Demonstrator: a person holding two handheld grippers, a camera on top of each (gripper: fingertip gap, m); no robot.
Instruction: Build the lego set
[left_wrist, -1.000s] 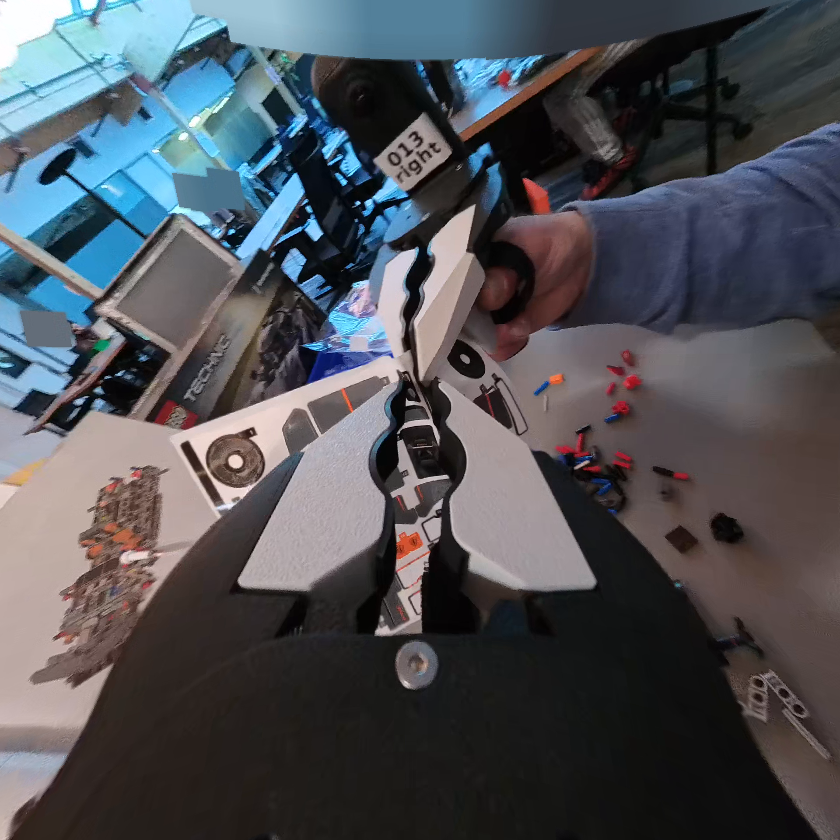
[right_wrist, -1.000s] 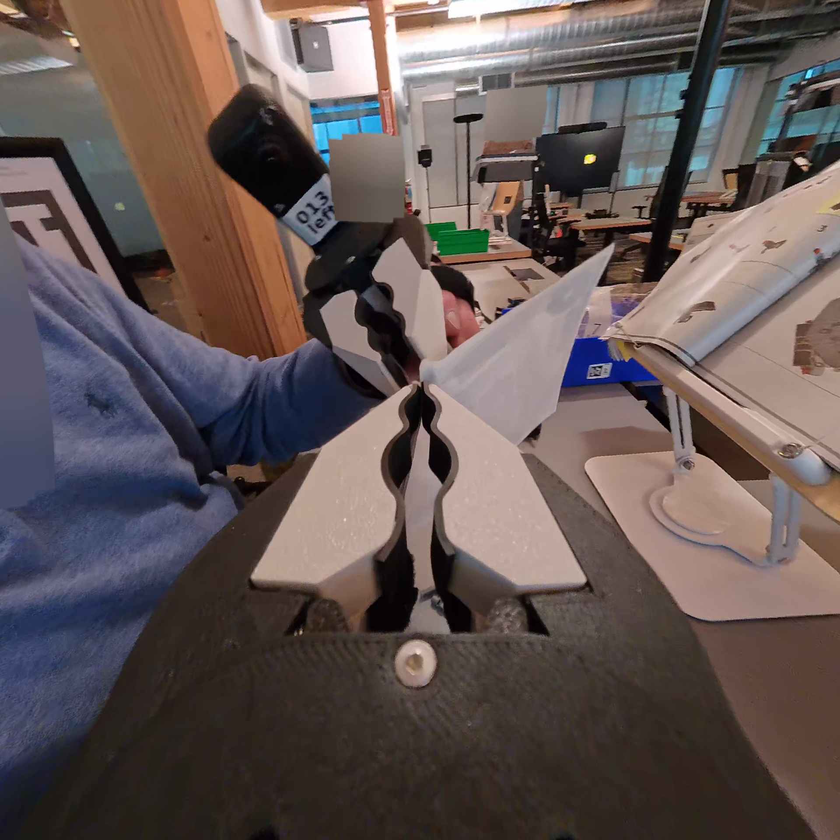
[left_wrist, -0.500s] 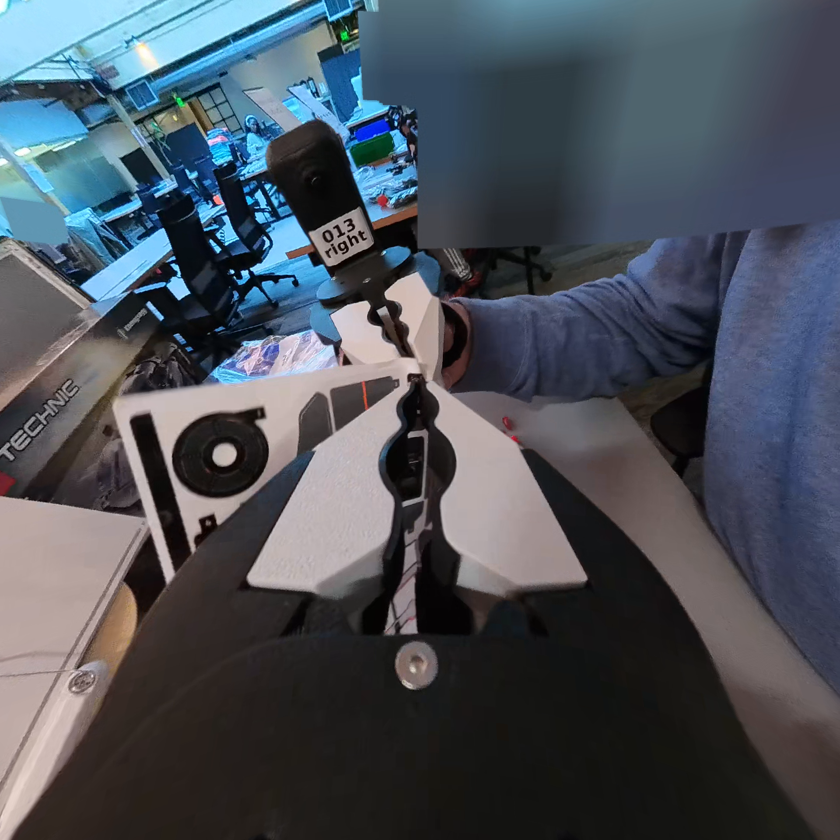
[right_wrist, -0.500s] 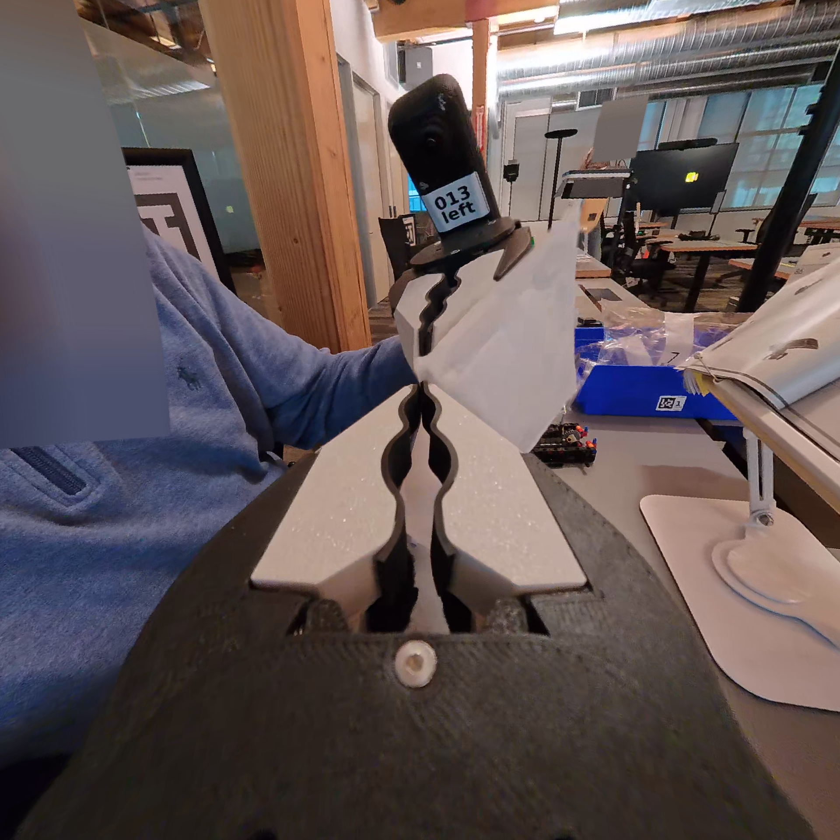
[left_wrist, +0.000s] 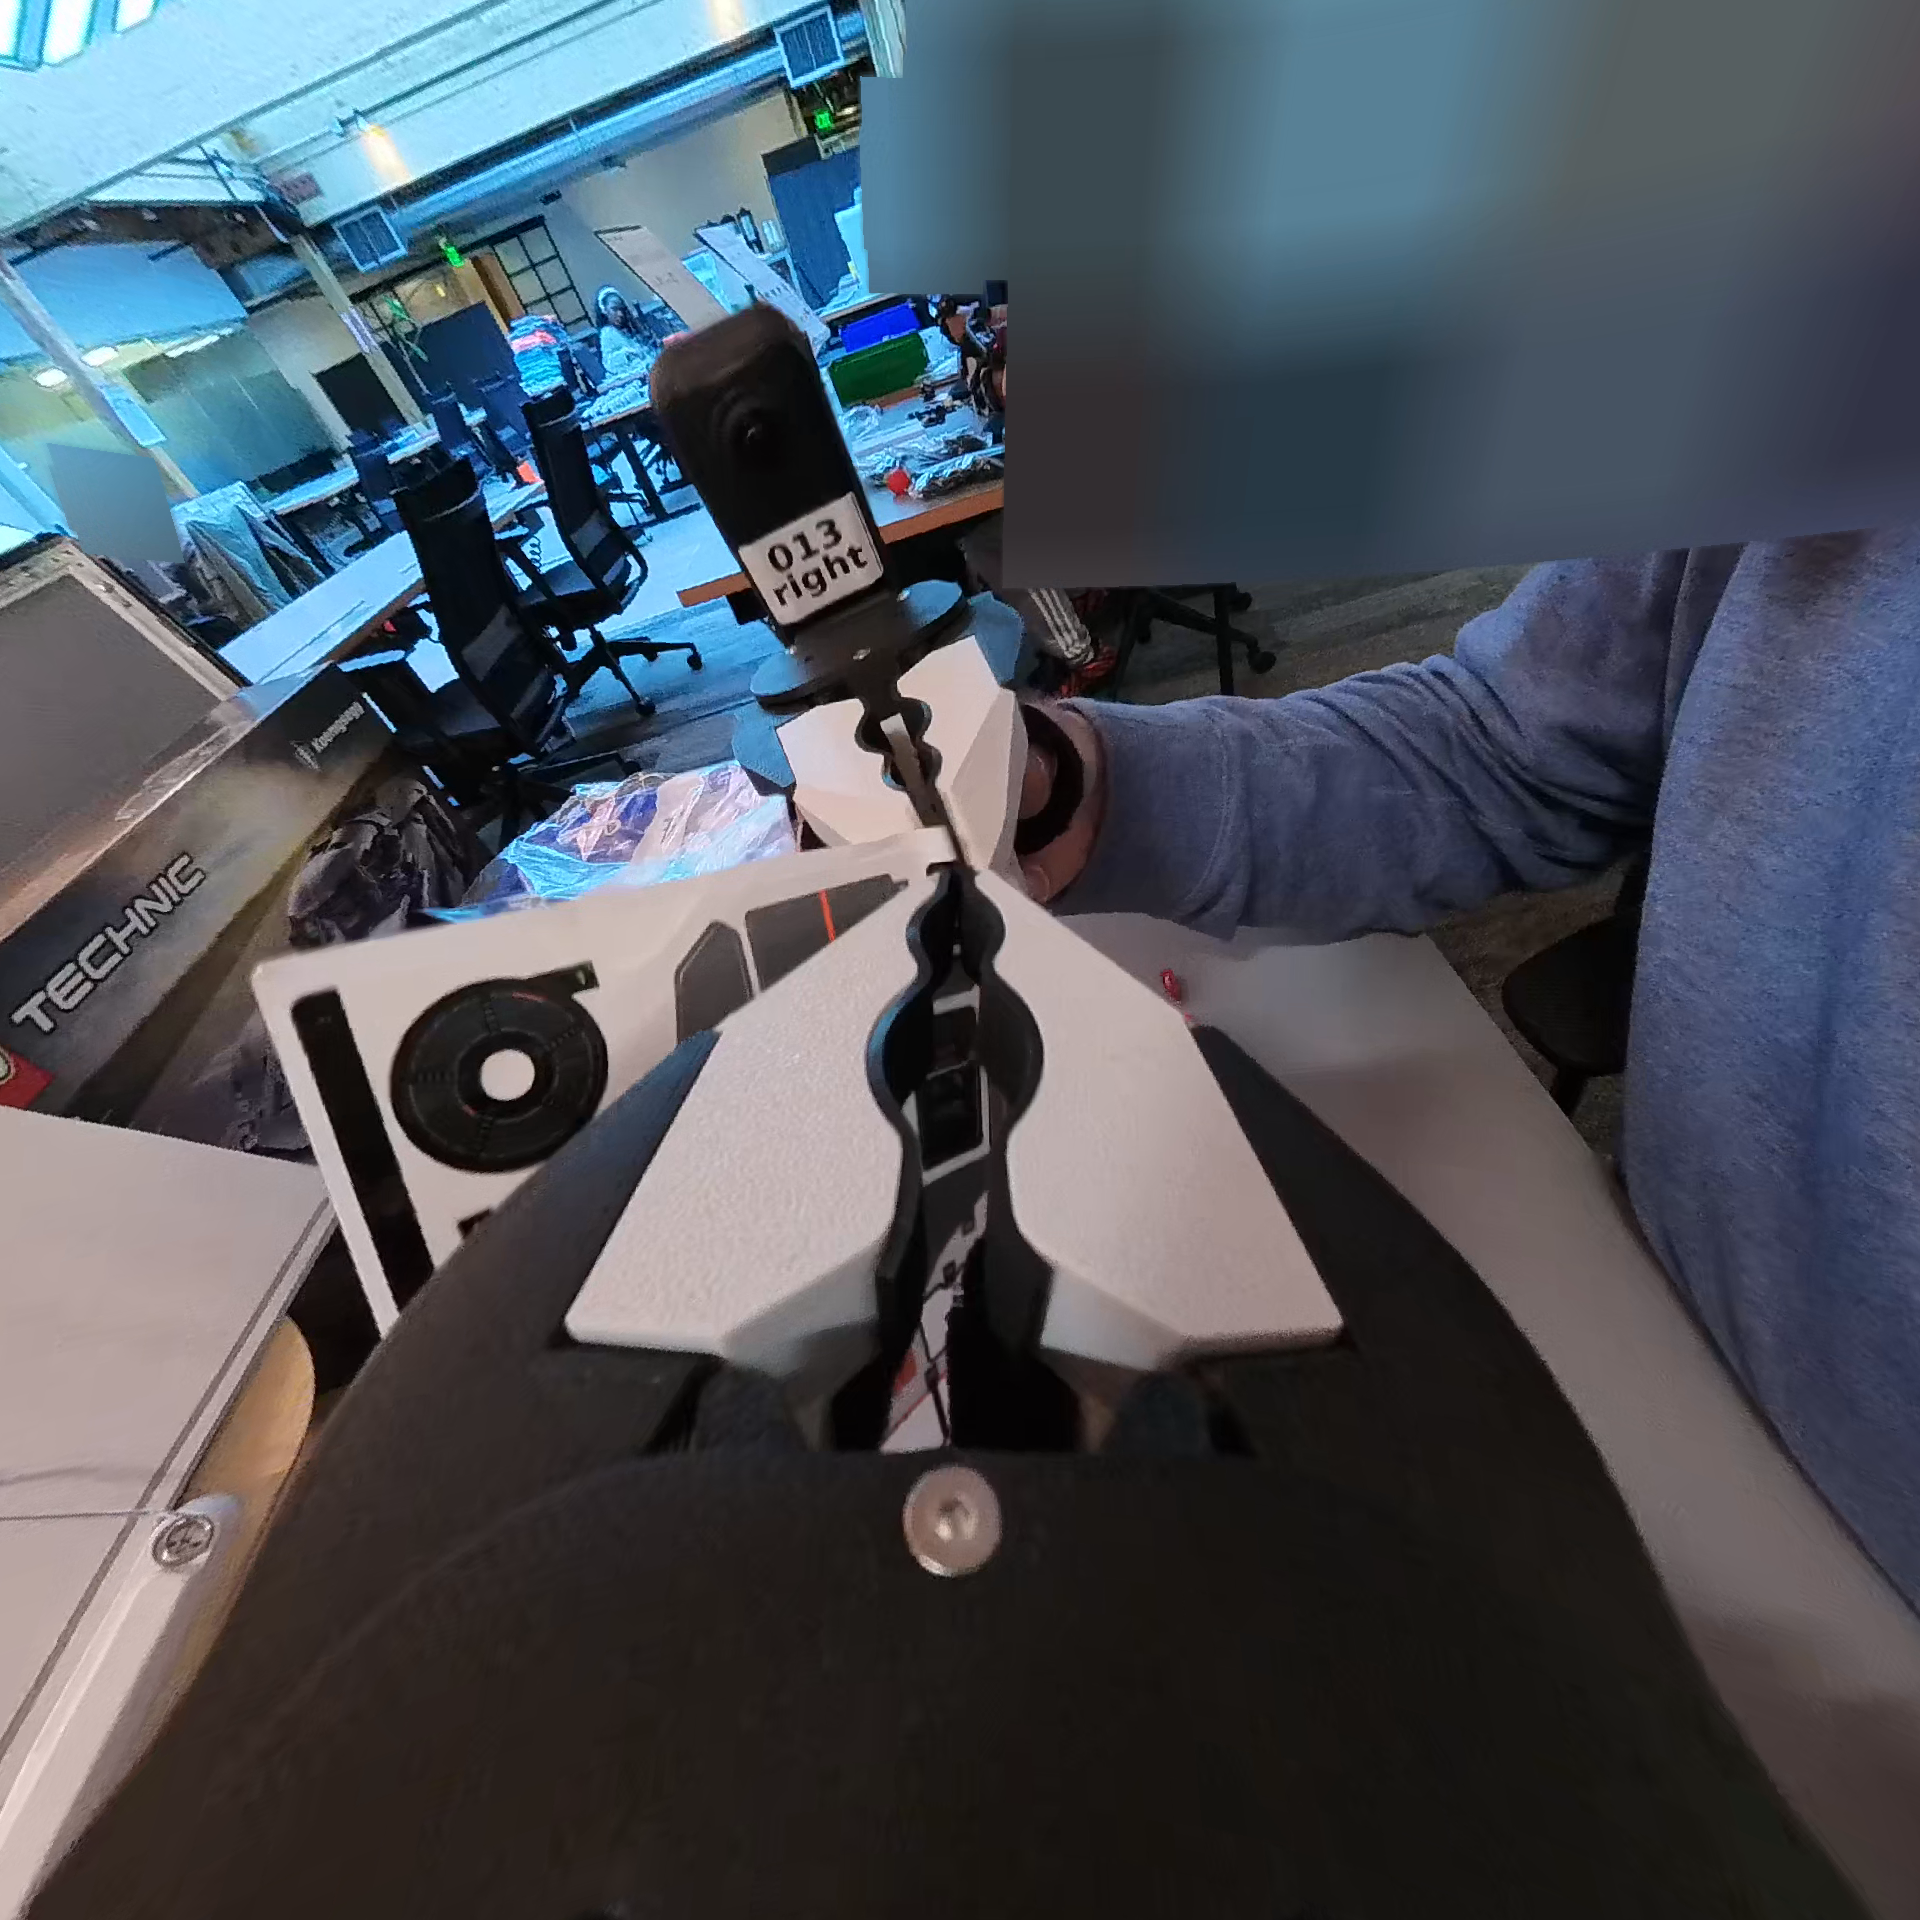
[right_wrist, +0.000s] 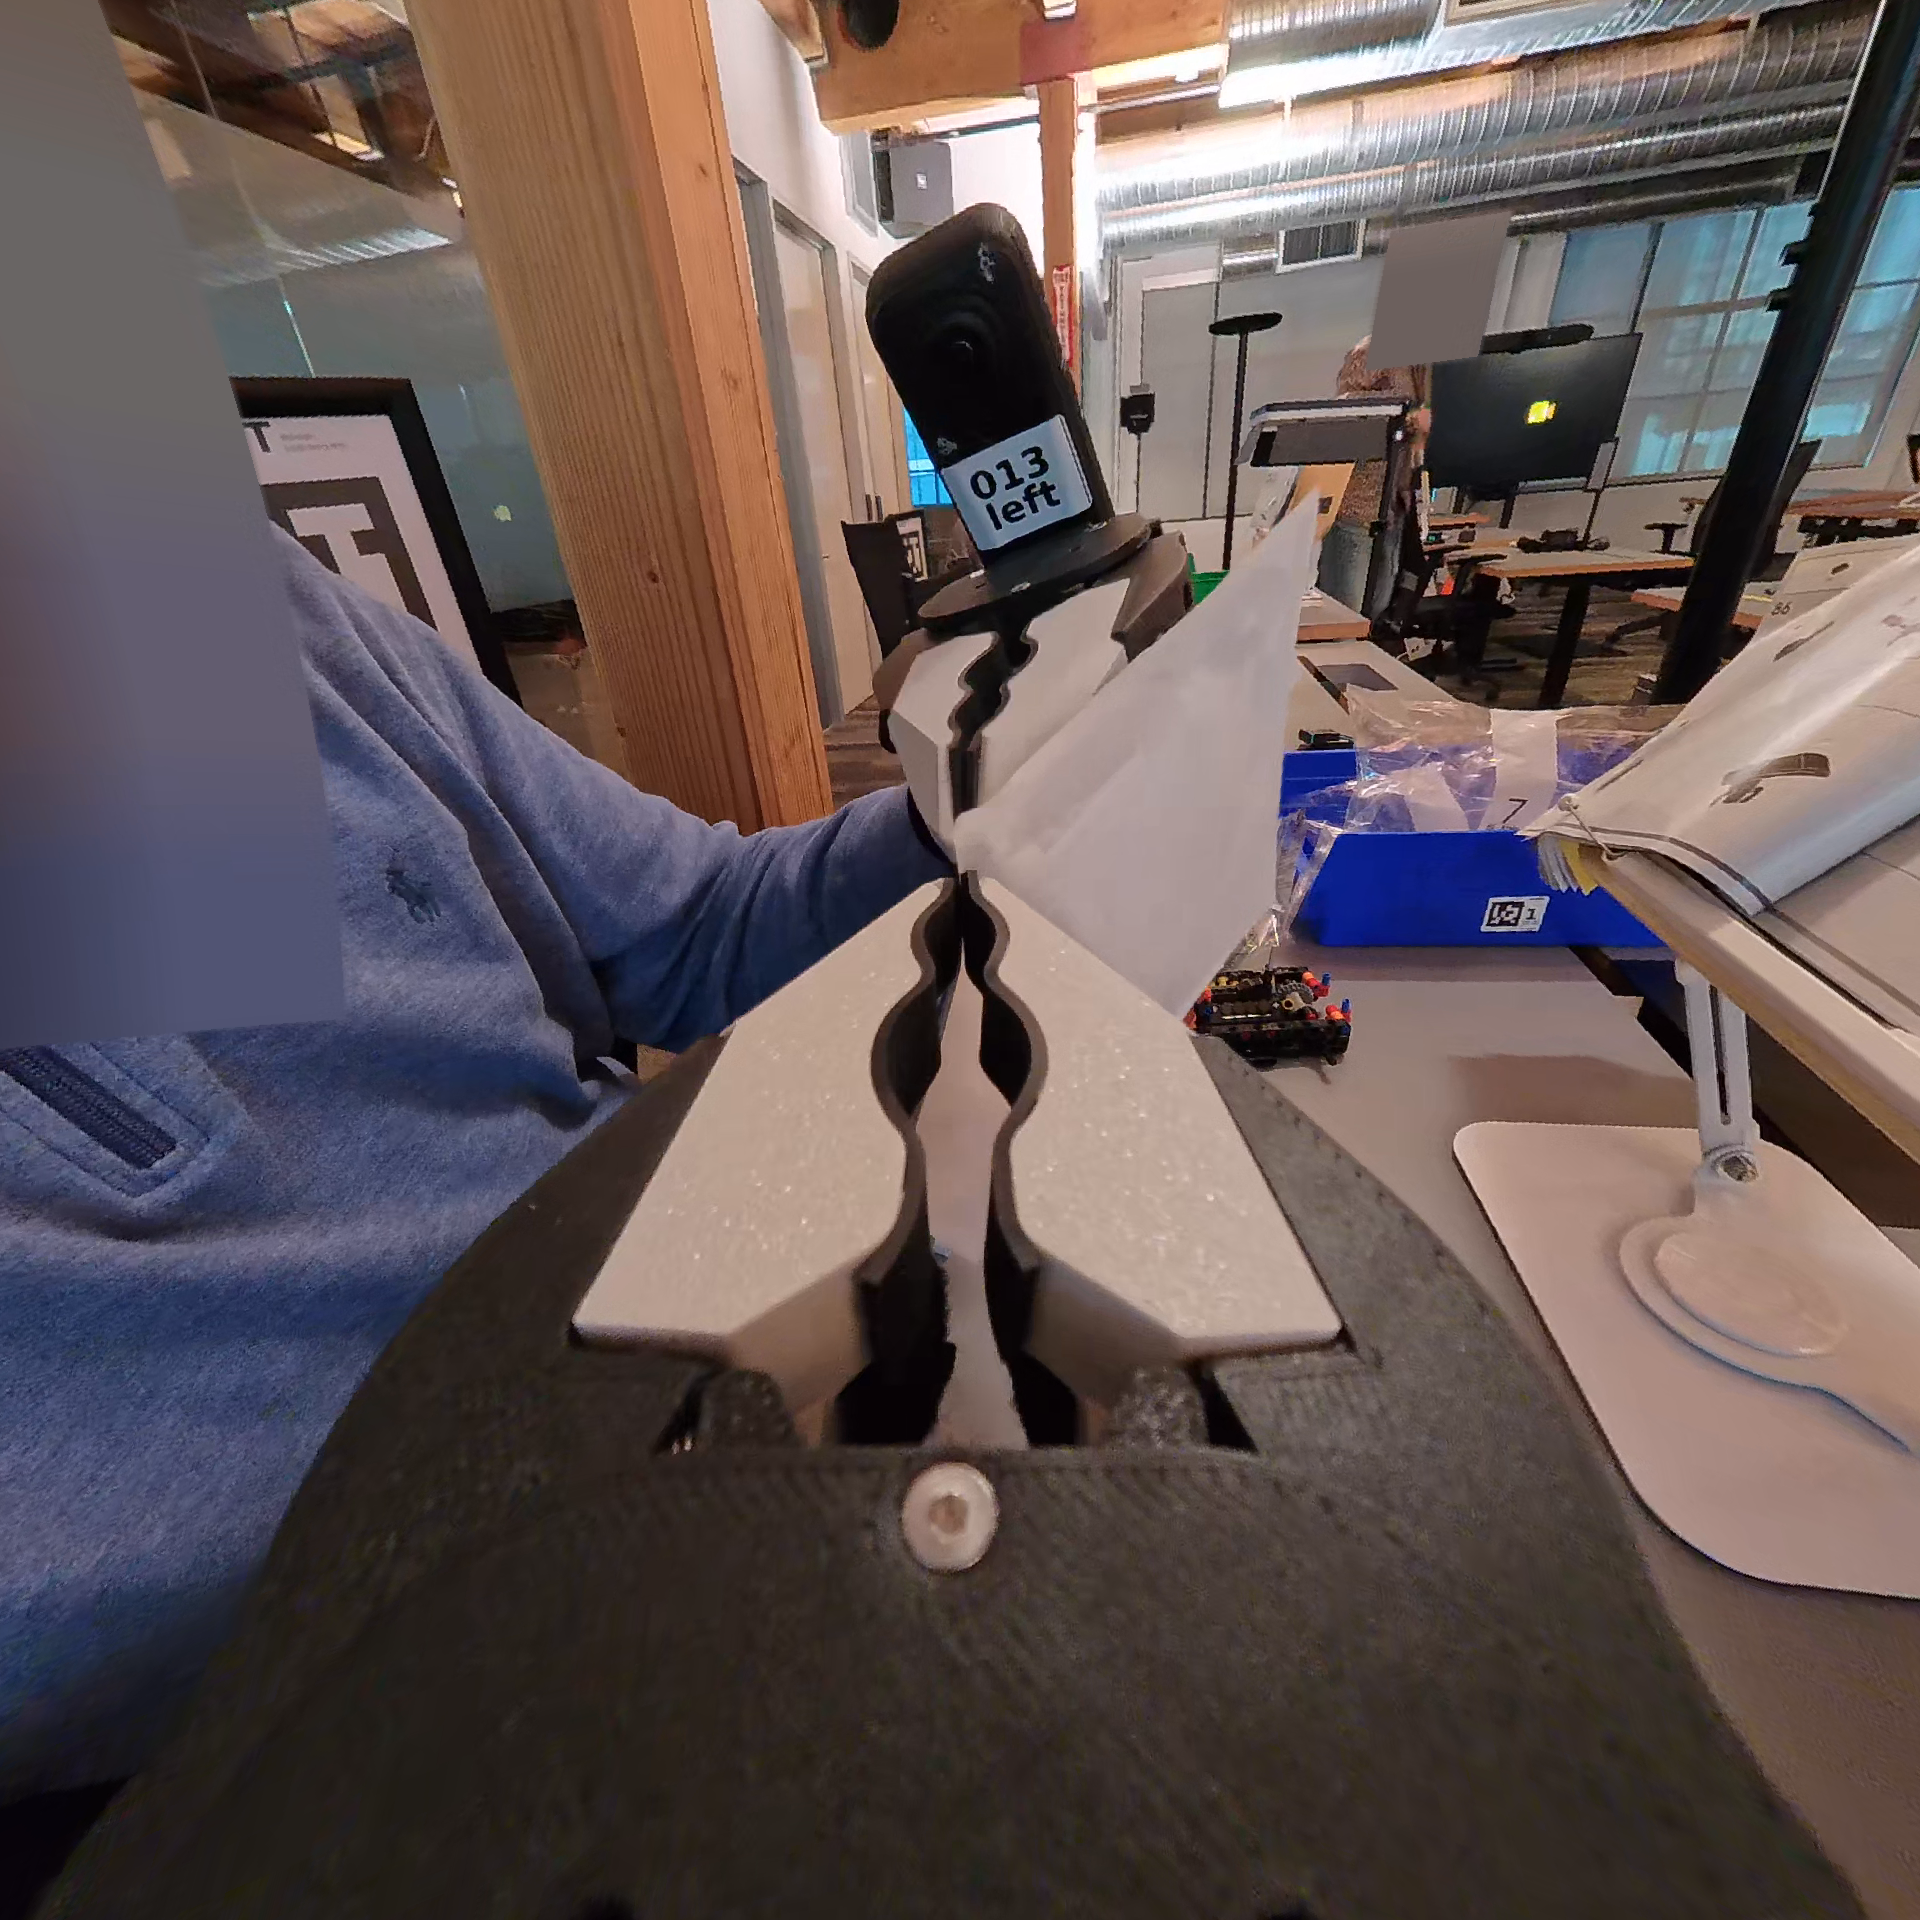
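Sticker step in hand, by the look of it: left tool (left_wrist: 961, 883) and right tool (right_wrist: 961, 883) both clenched on one corner of the sticker sheet (left_wrist: 499, 997), lifted above the counter (left_wrist: 1351, 1039). Next, probably: peeling one decal cleanly, without creasing, for the small model (right_wrist: 1270, 1006).

I am holding a sticker sheet (left_wrist: 499, 1039) that is showing white on its printed face, with black shapes, a black ring pattern and a thin orange stripe; its back (right_wrist: 1153, 821) is showing plain white. My left gripper (left_wrist: 961, 883) is showing white fingers with black wavy inner edges on a black body, and my right gripper (right_wrist: 961, 883) is wearing the same white and black. My sleeve (left_wrist: 1351, 790) is looking heathered blue. A small model (right_wrist: 1270, 1011) is sitting black with red and blue dots on the grey table (right_wrist: 1455, 1018), beside a bright blue bin (right_wrist: 1455, 894).
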